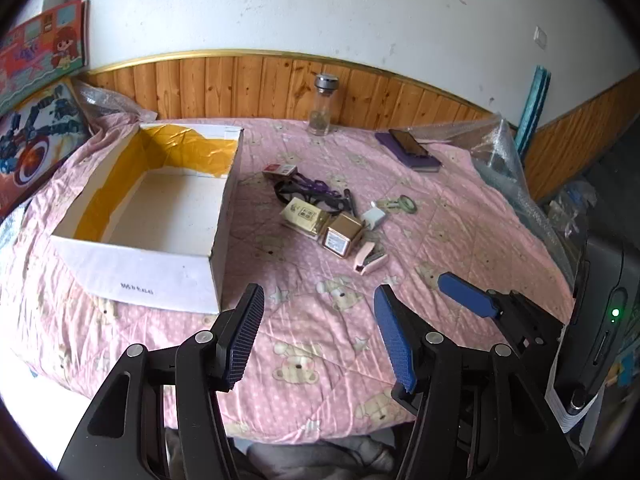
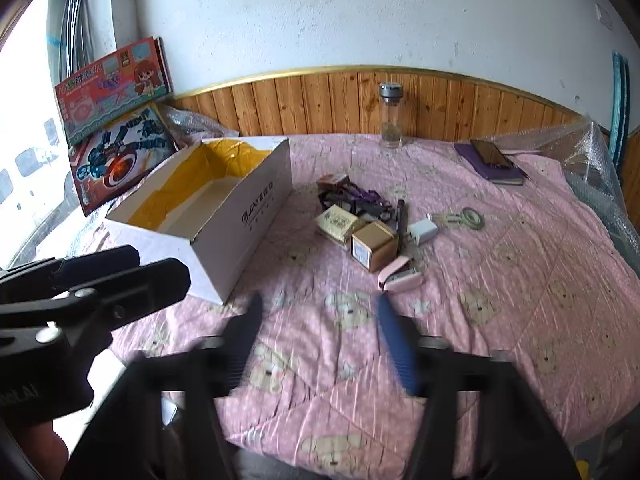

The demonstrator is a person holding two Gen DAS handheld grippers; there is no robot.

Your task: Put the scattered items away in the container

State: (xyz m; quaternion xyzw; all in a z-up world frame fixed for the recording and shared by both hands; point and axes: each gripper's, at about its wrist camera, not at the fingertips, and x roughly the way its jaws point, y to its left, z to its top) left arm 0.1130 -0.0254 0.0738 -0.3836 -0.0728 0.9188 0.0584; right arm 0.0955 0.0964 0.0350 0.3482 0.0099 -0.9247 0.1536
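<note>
Holding both tools above the near edge of the pink quilt, we see the left tool and the right tool spread wide with nothing between their pads. We find the white cardboard box lying empty at the left, and the scattered items, among them a gold box, a white charger and a pink stapler, heaped just beside it to the right.

Bed: box at left, clutter pile just right of it; stapler nearest, plug right; bottle behind, by wall; notebook far right, phone on it.
</note>
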